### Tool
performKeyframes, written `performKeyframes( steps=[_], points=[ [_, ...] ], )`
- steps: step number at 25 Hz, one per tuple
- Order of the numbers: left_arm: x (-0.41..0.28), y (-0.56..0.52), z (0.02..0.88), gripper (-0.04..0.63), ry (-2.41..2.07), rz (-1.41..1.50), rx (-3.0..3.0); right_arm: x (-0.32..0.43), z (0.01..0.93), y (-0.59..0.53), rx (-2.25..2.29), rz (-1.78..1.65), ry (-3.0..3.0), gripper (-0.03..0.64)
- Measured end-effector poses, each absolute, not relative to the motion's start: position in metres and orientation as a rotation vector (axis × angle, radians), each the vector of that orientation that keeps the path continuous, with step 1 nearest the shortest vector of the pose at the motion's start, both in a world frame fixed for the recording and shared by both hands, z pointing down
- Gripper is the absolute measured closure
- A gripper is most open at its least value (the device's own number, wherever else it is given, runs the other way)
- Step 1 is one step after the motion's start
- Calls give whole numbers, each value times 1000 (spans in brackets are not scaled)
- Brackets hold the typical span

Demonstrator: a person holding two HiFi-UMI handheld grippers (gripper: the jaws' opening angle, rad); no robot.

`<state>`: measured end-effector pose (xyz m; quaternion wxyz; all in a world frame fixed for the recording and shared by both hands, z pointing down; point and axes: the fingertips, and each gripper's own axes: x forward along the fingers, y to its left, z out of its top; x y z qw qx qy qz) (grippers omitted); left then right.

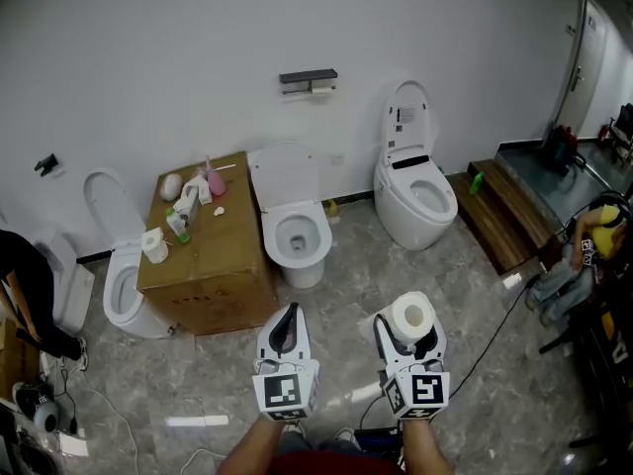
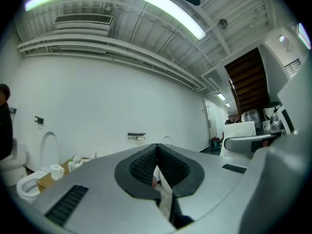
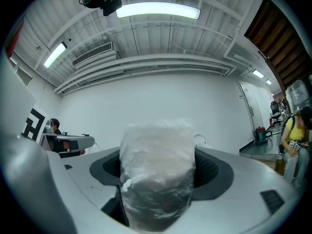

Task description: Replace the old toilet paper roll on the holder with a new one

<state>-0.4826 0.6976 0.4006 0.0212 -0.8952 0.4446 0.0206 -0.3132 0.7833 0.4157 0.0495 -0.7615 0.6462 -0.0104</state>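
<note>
My right gripper (image 1: 409, 325) is shut on a new toilet paper roll (image 1: 410, 316) wrapped in clear plastic; in the right gripper view the roll (image 3: 157, 172) stands upright between the jaws and fills the gap. My left gripper (image 1: 285, 327) is shut with nothing in it, its dark pads (image 2: 146, 165) pressed together. The toilet paper holder (image 1: 309, 82) is a dark shelf on the far white wall with a small white roll (image 1: 322, 88) hanging under it. It shows small and distant in the left gripper view as the holder (image 2: 136, 136). Both grippers are far from it, held level over the floor.
A white toilet (image 1: 294, 221) stands below the holder, another toilet (image 1: 413, 181) to its right and a third (image 1: 117, 265) at left. A cardboard box (image 1: 206, 255) carries bottles and a paper roll (image 1: 153, 245). A person (image 1: 30, 295) stands at the far left. Cables lie on the floor.
</note>
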Motion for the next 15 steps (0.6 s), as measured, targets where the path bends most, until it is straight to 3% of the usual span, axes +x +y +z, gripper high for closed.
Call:
performKeyframes(
  steps=[15],
  points=[
    [-422, 666, 415, 578, 1361, 47, -2797, -266, 430, 748, -2303, -52, 2009, 244]
  ],
)
